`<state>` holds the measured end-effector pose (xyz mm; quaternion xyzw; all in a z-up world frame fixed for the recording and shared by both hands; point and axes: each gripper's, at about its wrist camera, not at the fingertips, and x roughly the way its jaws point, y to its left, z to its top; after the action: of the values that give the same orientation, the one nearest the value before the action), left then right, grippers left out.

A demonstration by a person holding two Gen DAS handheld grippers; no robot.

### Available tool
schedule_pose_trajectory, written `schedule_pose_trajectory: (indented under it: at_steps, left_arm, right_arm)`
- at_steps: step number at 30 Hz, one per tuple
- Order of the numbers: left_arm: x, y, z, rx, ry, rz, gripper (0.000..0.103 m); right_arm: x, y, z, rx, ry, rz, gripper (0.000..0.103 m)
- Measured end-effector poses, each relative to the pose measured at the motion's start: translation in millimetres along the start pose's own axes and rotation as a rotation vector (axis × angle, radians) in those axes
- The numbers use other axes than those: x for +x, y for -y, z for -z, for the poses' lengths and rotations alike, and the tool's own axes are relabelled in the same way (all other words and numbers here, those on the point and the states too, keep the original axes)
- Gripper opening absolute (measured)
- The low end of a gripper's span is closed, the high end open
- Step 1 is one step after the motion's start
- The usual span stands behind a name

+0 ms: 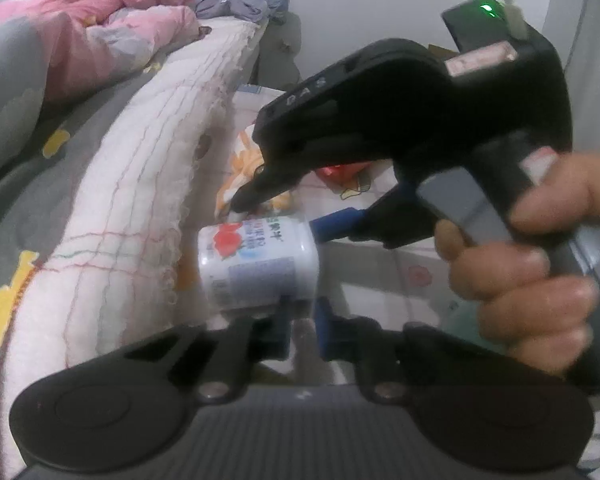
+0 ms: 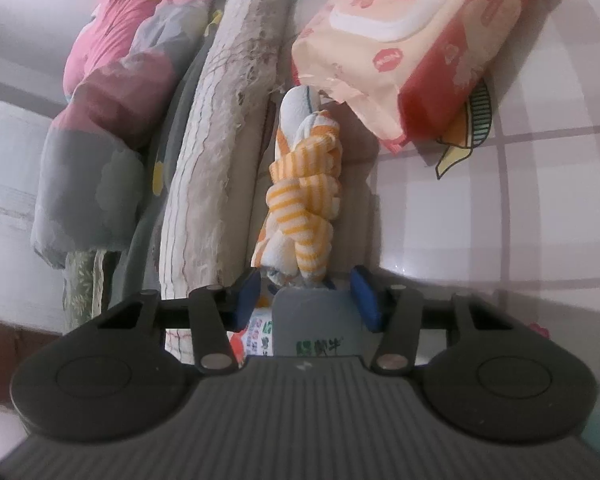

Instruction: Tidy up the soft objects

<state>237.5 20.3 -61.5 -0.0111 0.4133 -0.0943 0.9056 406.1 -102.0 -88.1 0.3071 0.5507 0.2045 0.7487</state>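
Right gripper (image 2: pixel 306 300) open around milk carton (image 1: pixel 256 264), left gripper (image 1: pixel 302 326) seemingly gripping it

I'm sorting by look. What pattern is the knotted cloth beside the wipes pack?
Orange and white stripes on the knotted cloth, clearest in the right wrist view.

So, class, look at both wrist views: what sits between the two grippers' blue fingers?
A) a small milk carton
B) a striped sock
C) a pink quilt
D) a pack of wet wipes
A: the milk carton sits between the left gripper fingers and the right gripper fingers.
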Motion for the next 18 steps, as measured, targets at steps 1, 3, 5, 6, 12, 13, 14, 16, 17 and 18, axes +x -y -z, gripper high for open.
schedule_pose_trajectory:
  at_steps: [1,3,5,6,12,13,14,16,17,18]
  left_arm:
    - [-0.3,-1.7,-0.2,-0.017,-0.004,0.010,0.011]
    - [0.6,-5.6,-2.0,-0.050,-0.007,0.031,0.010]
    - [-0.1,-11.7,-6.0,-0.082,-0.008,0.064,0.010]
    - [-2.7,-12.5,-6.6,-0.087,-0.005,0.074,0.010]
    - [-4.9,-7.7,-10.6,-0.104,-0.021,0.062,0.027]
    - [-3.5,-6.8,-12.2,-0.112,-0.027,0.061,0.030]
    - [-2.3,-5.9,-13.4,-0.120,-0.033,0.060,0.031]
    - [0.5,-3.6,-16.5,-0.130,-0.042,0.053,0.035]
    - [2.3,-2.1,-18.1,-0.139,-0.048,0.041,0.035]
    - [3.9,-0.7,-19.2,-0.150,-0.055,0.030,0.034]
  right_arm:
    - [-1.0,0.4,0.2,0.002,-0.005,-0.004,0.049]
    - [-1.4,1.2,2.1,0.011,-0.024,-0.011,0.046]
    - [-4.2,-0.3,7.2,0.013,-0.037,-0.029,0.043]
    - [-5.3,-2.3,8.9,0.009,-0.044,-0.036,0.041]
    - [-13.7,-8.5,15.7,0.027,-0.032,-0.034,0.041]
    - [-16.8,-7.1,15.8,0.041,-0.024,-0.033,0.041]
    - [-19.6,-5.5,15.4,0.052,-0.015,-0.032,0.041]
    - [-25.7,-0.3,13.5,0.080,0.006,-0.029,0.041]
    - [-27.0,2.7,12.6,0.094,0.011,-0.035,0.041]
    - [-29.5,5.7,12.6,0.107,0.016,-0.044,0.041]
